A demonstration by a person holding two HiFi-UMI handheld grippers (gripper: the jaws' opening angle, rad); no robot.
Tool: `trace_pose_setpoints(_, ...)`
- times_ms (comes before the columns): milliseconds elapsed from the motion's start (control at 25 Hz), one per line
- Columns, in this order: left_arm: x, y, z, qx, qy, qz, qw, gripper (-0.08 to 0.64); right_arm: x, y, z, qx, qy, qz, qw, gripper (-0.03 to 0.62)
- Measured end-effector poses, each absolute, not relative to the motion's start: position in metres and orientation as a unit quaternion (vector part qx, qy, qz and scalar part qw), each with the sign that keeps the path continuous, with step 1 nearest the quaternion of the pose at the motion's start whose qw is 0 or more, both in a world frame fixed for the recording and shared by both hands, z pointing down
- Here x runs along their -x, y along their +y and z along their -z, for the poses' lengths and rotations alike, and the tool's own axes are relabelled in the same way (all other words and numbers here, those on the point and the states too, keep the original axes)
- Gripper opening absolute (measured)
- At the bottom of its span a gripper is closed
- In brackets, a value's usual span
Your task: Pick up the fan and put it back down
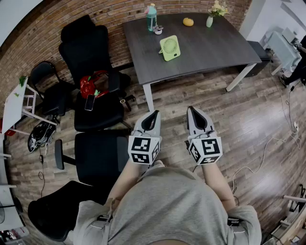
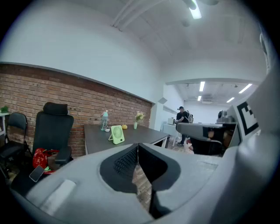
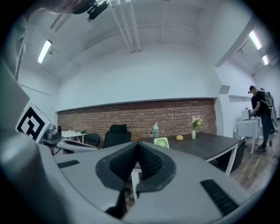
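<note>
As far as can be seen, nothing of the task has been done. The fan [image 1: 169, 48] stands upright and untouched on the table [image 1: 224, 45], at about 12 o'clock from the grippers and well apart from them. The left gripper [image 1: 153, 115] and right gripper [image 1: 193, 111] are held side by side near the body, over the floor [image 1: 248, 119]. Both are closed tight, pad against pad, and nothing is gripped by either. The approach, grasp, lift and setting down are all judged to be left.

The table is dark grey on white legs. From the fan, a bottle [image 1: 151, 16] is seen at 11 o'clock, an orange fruit [image 1: 188, 21] at 1 o'clock and a vase [image 1: 210, 20] at 2 o'clock. The floor is laid in wood planks, and a brick wall [image 1: 57, 14] runs behind the table. Black chairs [image 1: 88, 48] are grouped at 9 to 10 o'clock from the grippers.
</note>
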State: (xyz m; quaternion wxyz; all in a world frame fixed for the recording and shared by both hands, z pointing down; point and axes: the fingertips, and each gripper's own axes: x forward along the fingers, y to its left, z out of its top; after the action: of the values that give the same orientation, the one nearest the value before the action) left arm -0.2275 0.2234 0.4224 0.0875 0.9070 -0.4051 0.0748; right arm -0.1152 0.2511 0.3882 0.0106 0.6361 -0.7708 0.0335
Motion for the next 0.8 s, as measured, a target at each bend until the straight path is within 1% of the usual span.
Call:
trace_pose_setpoints(320, 0.226, 0.237, -0.419, -0.91, -0.4, -0.077, 0.079, 0.021, 0.118, 0.262, -0.38, -0.638, -0.77, -0.021, 0.001, 0.002)
trace_pose_setpoints(480, 0.232, 0.234, -0.416, -0.91, -0.401, -0.068, 0.087, 0.02, 0.124, 0.261, -0.378, -0.629, -0.777, -0.02, 0.005, 0.002)
trace_pose_setpoints(640, 0.234, 0.232, -0.416, -0.911, -0.398, -0.067, 0.091, 0.021, 0.129, 0.262, -0.378, -0.615, -0.788, -0.034, -0.01, 0.003)
trace_pose_setpoints(800, 0.24, 0.229, -0.419, -0.912, -0.393, -0.069, 0.098, 0.02, 0.133, 0.259, -0.385, -0.627, -0.778, -0.043, -0.001, 0.003)
